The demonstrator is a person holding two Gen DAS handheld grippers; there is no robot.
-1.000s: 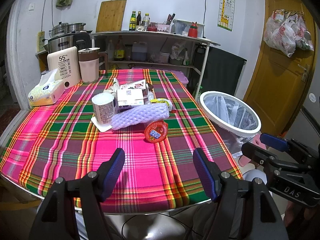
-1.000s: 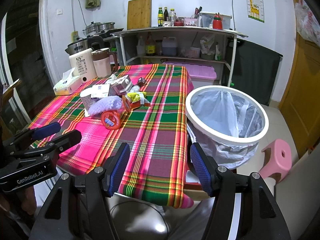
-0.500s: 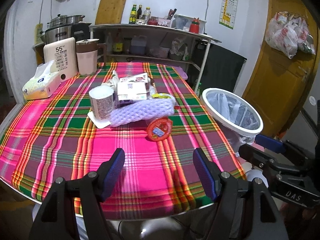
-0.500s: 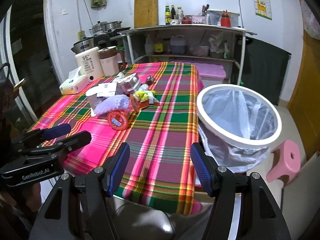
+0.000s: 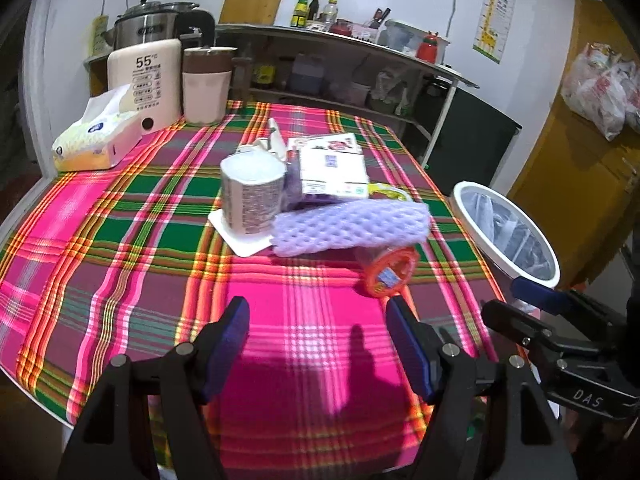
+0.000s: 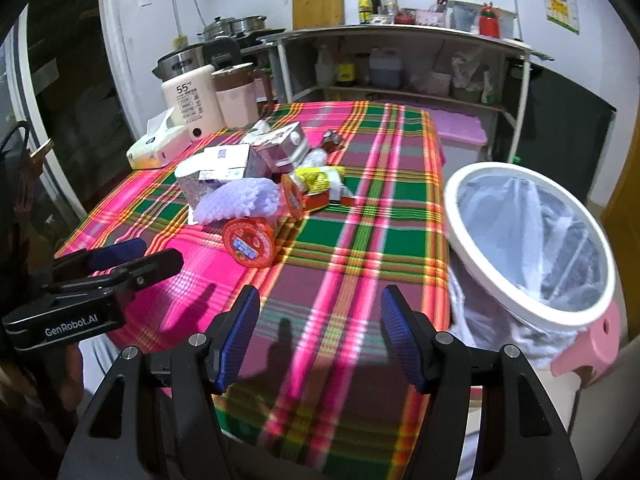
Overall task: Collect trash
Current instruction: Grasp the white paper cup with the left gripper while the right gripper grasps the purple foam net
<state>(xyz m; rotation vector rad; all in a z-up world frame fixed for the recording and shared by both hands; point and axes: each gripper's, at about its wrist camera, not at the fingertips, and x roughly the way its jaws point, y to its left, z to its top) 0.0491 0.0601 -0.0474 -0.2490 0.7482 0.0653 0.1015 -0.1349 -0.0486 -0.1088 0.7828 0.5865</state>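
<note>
Both grippers, left (image 5: 318, 330) and right (image 6: 320, 322), hang wide open and empty over the surface (image 5: 120, 248), trash pile (image 5: 320, 204) ahead, bin (image 6: 528, 240) beside it.

Trash pile (image 5: 320, 200) mid-table; lined bin (image 6: 528, 240) beside table.

We have brought the left gripper (image 5: 318, 334) forward over the plaid table (image 5: 120, 264), nearer the orange-lidded cup (image 5: 388, 274) and purple foam net (image 5: 352, 228).

My purple foam net (image 5: 352, 228) covers part of the orange-lidded cup (image 5: 388, 272) and is motion-blurred. The bin (image 5: 506, 232) is partly hidden behind my right gripper (image 5: 532, 304). The carton's (image 5: 332, 170) print is too small to read.
</note>
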